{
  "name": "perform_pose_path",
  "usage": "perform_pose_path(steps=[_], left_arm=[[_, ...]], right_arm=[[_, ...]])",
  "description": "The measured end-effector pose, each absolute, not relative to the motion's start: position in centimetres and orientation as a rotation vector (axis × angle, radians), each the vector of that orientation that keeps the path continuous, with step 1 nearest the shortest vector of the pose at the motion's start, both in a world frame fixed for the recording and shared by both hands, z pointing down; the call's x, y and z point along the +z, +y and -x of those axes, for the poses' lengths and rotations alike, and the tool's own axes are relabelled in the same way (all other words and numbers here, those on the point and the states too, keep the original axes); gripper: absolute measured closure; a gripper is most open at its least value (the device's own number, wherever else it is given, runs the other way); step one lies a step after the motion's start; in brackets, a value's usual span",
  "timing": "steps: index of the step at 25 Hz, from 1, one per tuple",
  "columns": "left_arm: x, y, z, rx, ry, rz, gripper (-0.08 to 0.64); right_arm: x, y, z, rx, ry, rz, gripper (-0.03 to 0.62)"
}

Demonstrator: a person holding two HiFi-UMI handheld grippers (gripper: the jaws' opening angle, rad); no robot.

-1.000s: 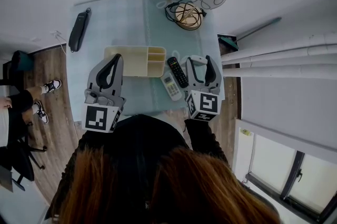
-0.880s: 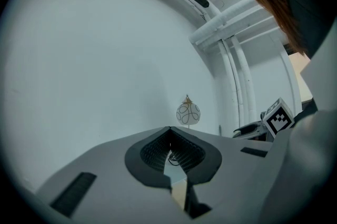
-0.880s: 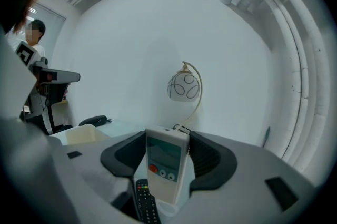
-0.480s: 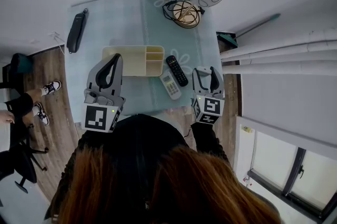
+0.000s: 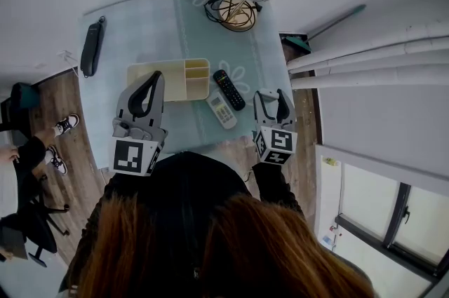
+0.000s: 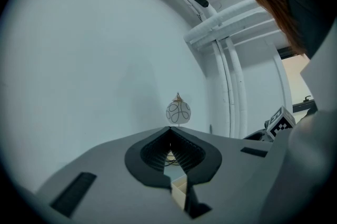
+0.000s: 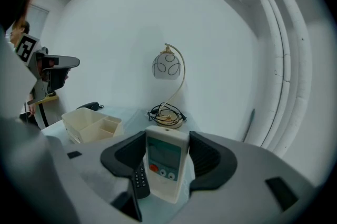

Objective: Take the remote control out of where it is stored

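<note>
The black remote control (image 5: 229, 89) has lots of small buttons and lies flat on the bench, just to the right of the cream storage box (image 5: 158, 64) and outside it. A white remote control (image 5: 222, 111) with a grey screen and a red button lies face up right beside it. Both lie at a slant, side by side.

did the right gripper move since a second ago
Yes. The right gripper has pulled back toward the person, away from the black remote.
</note>
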State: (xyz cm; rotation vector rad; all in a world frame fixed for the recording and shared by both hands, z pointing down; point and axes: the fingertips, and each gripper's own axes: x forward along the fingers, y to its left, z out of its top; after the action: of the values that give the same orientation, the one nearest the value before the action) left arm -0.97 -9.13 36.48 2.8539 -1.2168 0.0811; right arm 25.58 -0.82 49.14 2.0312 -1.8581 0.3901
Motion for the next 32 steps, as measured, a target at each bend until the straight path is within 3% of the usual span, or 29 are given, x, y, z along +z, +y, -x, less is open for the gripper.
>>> perform_pose_path(steps=[32], left_arm=[[36.9, -9.2, 0.0, 0.104, -1.169, -2.870, 0.555]], right_arm=[[52.0, -0.2, -27.1, 0.531, -1.834, -1.989, 0.323]])
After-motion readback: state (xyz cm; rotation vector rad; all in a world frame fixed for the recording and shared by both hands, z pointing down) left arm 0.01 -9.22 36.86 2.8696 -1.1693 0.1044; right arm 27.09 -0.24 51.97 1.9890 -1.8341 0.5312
